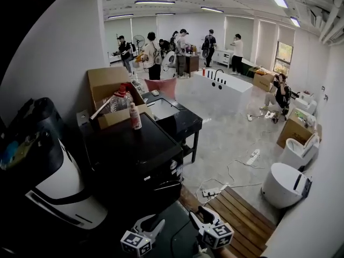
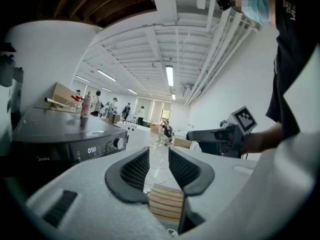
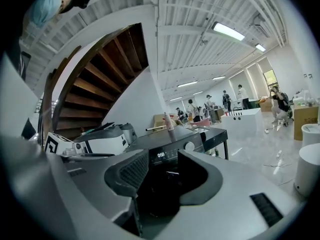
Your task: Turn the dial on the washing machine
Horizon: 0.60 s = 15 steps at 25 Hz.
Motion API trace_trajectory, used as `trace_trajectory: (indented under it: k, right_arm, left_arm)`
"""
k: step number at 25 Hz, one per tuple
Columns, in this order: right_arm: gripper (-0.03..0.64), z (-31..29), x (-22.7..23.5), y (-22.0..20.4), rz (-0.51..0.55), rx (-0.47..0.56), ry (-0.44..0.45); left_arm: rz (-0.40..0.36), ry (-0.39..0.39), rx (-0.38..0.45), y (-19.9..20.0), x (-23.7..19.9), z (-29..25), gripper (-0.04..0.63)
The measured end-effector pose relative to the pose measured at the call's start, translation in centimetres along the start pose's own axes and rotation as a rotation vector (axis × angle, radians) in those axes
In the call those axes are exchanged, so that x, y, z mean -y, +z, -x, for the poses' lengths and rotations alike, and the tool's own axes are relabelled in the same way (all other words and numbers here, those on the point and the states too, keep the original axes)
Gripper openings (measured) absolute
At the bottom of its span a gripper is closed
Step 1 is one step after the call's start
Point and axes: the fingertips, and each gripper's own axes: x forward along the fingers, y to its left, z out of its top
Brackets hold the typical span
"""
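The black washing machine (image 1: 134,155) stands just ahead of me, its silver dial (image 1: 173,165) at the right end of the front panel. My left gripper (image 1: 155,224) and right gripper (image 1: 200,215) hover low in front of it, both short of the panel. In the left gripper view the dial (image 2: 119,143) sits off to the left, beside a lit display (image 2: 92,150); the left gripper (image 2: 158,156) is open and empty. The right gripper (image 3: 164,159) is open too, pointing at the panel, with the dial (image 3: 189,146) just right of its gap.
A pink bottle (image 1: 135,116) and a cardboard box (image 1: 110,93) rest on the washer's far top. A white-and-black machine (image 1: 59,181) stands at its left. A wooden slat platform (image 1: 242,219), a round white appliance (image 1: 285,184), cables and several people lie beyond.
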Motion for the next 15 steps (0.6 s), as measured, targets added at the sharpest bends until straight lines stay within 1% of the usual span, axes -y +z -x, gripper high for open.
trace_trajectory:
  k: [4, 9, 15]
  right_arm:
    - [0.163, -2.0, 3.0, 0.5, 0.019, -0.052, 0.084]
    - [0.163, -3.8, 6.4, 1.9, 0.041, -0.089, 0.179]
    - [0.161, -5.5, 9.5, 2.7, 0.079, -0.126, 0.282]
  left_arm:
    - [0.015, 0.077, 0.026, 1.0, -0.2, -3.3, 0.113]
    - [0.033, 0.174, 0.054, 1.5, 0.3, -7.0, 0.112]
    - [0.056, 0.3, 0.094, 1.4, 0.6, -9.2, 0.112]
